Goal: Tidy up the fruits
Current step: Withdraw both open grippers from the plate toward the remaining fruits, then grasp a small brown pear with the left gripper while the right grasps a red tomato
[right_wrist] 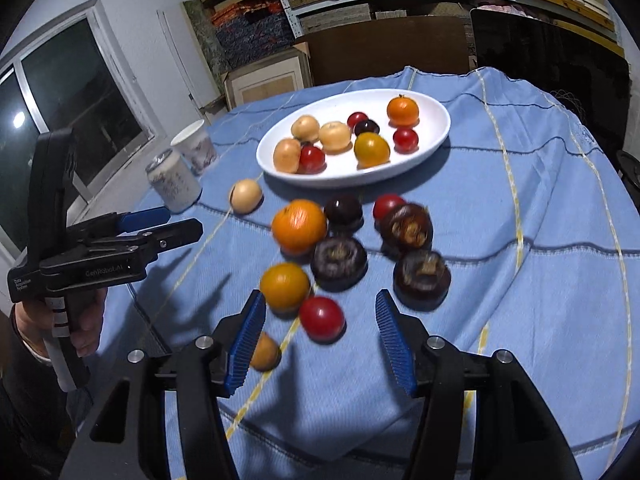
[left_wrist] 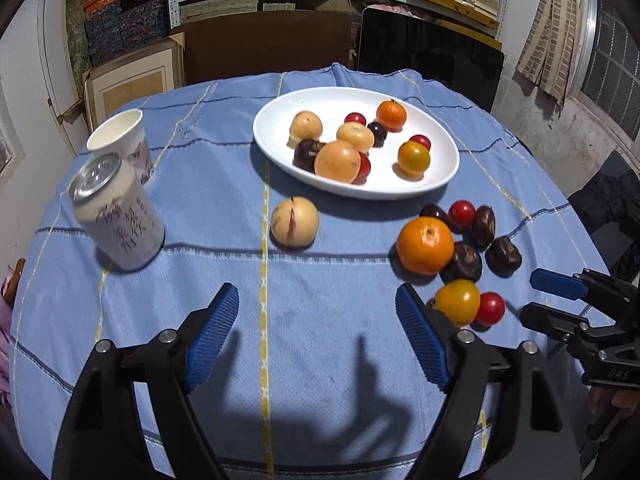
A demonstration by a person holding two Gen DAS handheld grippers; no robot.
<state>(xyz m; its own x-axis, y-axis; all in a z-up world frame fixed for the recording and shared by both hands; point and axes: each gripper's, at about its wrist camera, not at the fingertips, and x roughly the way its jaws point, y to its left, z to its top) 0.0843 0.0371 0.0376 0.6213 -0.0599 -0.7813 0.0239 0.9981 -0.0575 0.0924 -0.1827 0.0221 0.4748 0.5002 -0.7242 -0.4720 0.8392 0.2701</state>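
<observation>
Between your right fingers: red tomato, fingers spread, nothing pinched | left fingers: spread over bare worktop

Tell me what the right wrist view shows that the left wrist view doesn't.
Only the right wrist view shows a small tan fruit beside its left finger, plus the hand holding the left gripper. Only the left wrist view shows the left gripper's open fingers from behind. Both share the white plate of fruit, the large orange, the can and paper cup.
</observation>
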